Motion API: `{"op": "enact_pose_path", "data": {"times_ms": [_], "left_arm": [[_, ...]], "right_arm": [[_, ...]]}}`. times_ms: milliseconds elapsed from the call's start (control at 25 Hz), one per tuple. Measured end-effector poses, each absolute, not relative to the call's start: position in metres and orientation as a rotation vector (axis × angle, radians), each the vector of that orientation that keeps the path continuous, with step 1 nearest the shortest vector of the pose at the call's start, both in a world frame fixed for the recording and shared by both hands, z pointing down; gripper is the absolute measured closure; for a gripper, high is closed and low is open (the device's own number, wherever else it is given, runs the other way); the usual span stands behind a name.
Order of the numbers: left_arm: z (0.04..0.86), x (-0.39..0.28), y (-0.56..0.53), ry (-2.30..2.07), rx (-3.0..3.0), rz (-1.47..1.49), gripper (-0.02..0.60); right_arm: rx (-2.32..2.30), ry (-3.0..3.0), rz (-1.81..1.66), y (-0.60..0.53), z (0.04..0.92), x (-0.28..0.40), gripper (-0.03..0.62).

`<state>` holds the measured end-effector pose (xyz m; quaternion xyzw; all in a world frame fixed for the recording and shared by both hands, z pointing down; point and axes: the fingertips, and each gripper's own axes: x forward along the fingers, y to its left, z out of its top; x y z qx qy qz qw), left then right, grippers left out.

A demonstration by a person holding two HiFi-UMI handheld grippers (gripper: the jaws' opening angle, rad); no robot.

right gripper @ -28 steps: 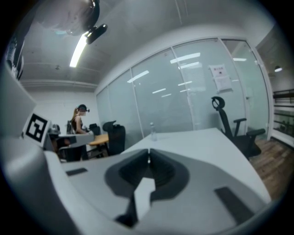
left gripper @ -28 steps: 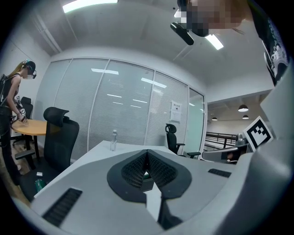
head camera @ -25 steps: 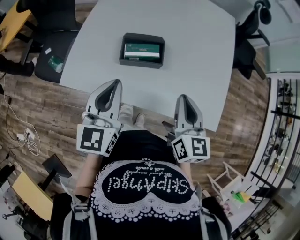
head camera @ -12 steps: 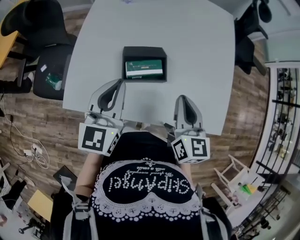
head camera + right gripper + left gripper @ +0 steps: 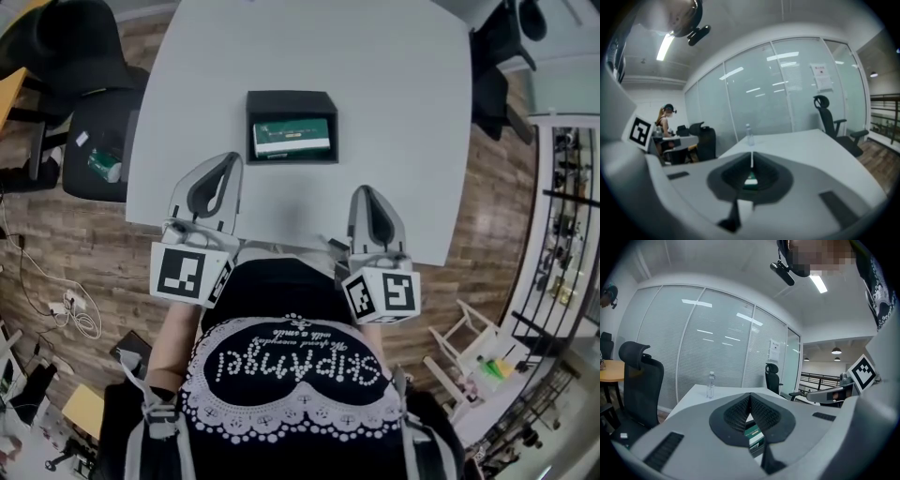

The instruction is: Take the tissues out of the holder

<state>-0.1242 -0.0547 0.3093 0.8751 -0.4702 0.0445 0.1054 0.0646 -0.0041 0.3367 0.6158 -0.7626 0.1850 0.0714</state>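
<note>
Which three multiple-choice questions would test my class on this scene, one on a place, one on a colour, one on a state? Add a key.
1. Where is the tissue pack?
A) in a drawer
B) in the black holder on the table
C) on a windowsill

2. What colour is the pack's top?
A) red
B) green
C) yellow

3. How do the left gripper's jaws stand?
A) wide apart
B) shut on the pack
C) shut, empty

Key:
1 B, the head view shows it lying inside the holder.
2 B, its top is plainly green.
3 C, the left gripper view shows the jaws meeting with nothing between them.
</note>
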Motion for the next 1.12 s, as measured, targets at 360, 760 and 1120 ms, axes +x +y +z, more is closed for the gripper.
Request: {"op": "enact_pose_path", "data": {"times_ms": [360, 760, 1120], "left_arm": [[0.300, -0.121, -0.052, -1.450, 2.564, 0.117, 0.560], [0.292, -0.109, -0.047, -1.508, 2.542, 0.117, 0.560], [0.292, -0.105, -0.045, -1.533, 2.526, 0.124, 0.560]], "right_arm": [[1.812, -2.345, 0.537, -0.013, 0.330, 0.069, 0.559], [1.797, -2.379, 0.507, -0.018, 0.319, 0.087, 0.559], [1.798, -2.387, 0.512, -0.017, 0.320, 0.095, 0.559]]}}
